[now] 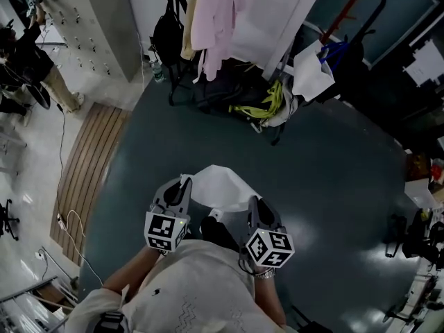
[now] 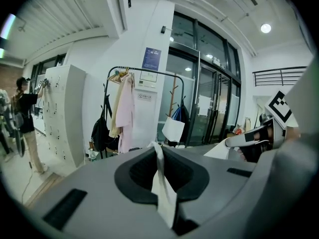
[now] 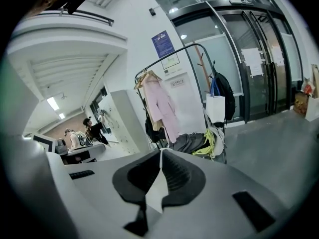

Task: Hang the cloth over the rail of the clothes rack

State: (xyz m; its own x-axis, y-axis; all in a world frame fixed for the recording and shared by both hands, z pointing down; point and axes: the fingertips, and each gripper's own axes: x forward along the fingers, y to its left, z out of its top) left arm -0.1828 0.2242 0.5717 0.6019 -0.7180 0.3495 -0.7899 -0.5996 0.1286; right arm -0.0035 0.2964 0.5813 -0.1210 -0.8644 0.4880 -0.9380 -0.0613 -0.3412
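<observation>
Well short of the clothes rack (image 2: 149,69), left tool (image 1: 183,186) and right tool (image 1: 255,204) each clamp the white cloth (image 1: 219,186).

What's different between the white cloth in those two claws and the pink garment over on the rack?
The white cloth is pinched at its edges by the left gripper and the right gripper; the pink garment hangs on the clothes rack. The white cloth is right in front of the person; the pink garment is across the floor. Both are soft fabric.
</observation>
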